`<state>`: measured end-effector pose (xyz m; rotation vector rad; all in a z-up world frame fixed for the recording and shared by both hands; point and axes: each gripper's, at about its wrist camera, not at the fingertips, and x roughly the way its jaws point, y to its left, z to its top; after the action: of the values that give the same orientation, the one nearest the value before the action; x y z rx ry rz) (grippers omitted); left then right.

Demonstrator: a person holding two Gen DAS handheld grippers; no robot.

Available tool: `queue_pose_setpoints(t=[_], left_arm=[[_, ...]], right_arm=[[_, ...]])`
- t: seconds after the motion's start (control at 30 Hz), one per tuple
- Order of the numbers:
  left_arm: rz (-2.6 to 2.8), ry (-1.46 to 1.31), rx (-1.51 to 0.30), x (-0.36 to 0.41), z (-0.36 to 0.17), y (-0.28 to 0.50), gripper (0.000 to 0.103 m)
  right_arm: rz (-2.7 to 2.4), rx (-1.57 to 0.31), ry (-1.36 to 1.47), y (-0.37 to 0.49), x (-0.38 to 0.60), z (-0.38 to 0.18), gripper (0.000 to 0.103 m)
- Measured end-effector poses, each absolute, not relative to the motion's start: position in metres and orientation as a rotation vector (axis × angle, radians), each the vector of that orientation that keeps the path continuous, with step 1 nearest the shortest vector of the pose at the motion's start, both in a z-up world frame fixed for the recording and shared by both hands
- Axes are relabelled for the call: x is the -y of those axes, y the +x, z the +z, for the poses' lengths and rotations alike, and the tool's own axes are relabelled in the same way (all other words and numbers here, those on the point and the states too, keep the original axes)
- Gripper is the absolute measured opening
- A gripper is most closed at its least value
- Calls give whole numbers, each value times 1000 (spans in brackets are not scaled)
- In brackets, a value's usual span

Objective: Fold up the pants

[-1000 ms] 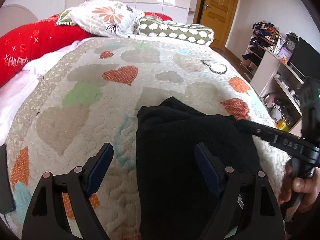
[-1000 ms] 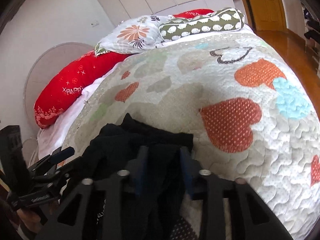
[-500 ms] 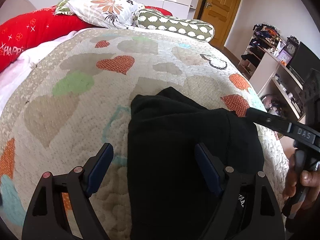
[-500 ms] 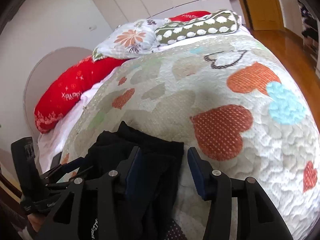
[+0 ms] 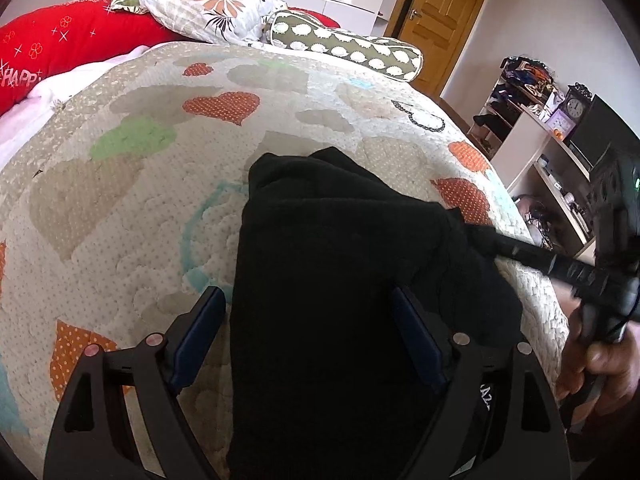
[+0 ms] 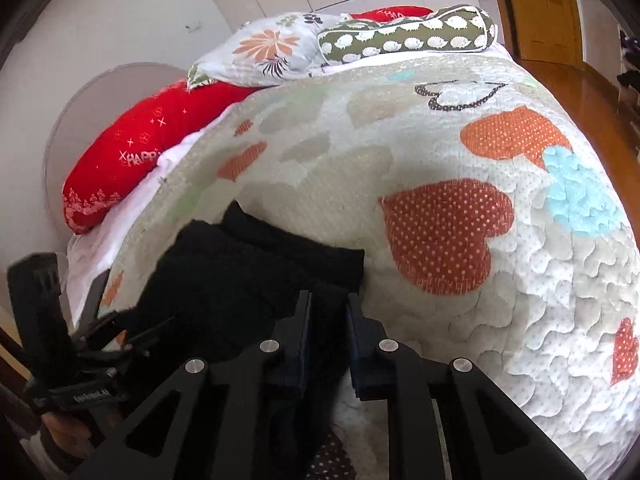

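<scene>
The black pants [image 5: 340, 264] lie folded in a thick stack on the heart-patterned quilt [image 5: 140, 184] near the bed's front edge. My left gripper [image 5: 308, 332] is open, its blue-padded jaws wide apart astride the stack's near left part. My right gripper [image 6: 328, 320] is shut on the right edge of the pants [image 6: 248, 272]; it shows in the left wrist view [image 5: 480, 240] pinching the fabric at the right. My left gripper shows in the right wrist view [image 6: 100, 320] at the lower left.
A red bolster [image 5: 60, 48], a floral pillow [image 5: 208, 4] and a green patterned bolster [image 5: 348, 46] lie at the bed's head. A wooden door [image 5: 444, 20] and cluttered shelves [image 5: 540, 120] stand to the right. The quilt [image 6: 460, 152] stretches beyond the pants.
My right gripper opened half a second ago and has now closed on the pants' right edge. My left gripper stayed open and shifted slightly over the stack.
</scene>
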<state>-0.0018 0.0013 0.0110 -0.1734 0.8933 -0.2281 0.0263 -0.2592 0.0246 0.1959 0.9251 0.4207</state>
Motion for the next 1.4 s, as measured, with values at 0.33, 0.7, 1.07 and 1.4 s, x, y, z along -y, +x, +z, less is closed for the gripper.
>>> queue_pose_setpoints(t=[0.33, 0.7, 1.07, 1.4], left_arm=[[-214, -207, -903, -3, 9, -4, 87], [-216, -229, -909, -6, 4, -1, 91], [-212, -203, -907, -3, 4, -2, 92], [-208, -176, -929, -9, 18, -15, 92]], right_arm=[[670, -893, 2, 72, 163, 58, 38], [738, -1000, -214, 91, 105, 21, 9], [579, -944, -129, 104, 125, 25, 5], [524, -889, -4, 34, 197, 58, 53]])
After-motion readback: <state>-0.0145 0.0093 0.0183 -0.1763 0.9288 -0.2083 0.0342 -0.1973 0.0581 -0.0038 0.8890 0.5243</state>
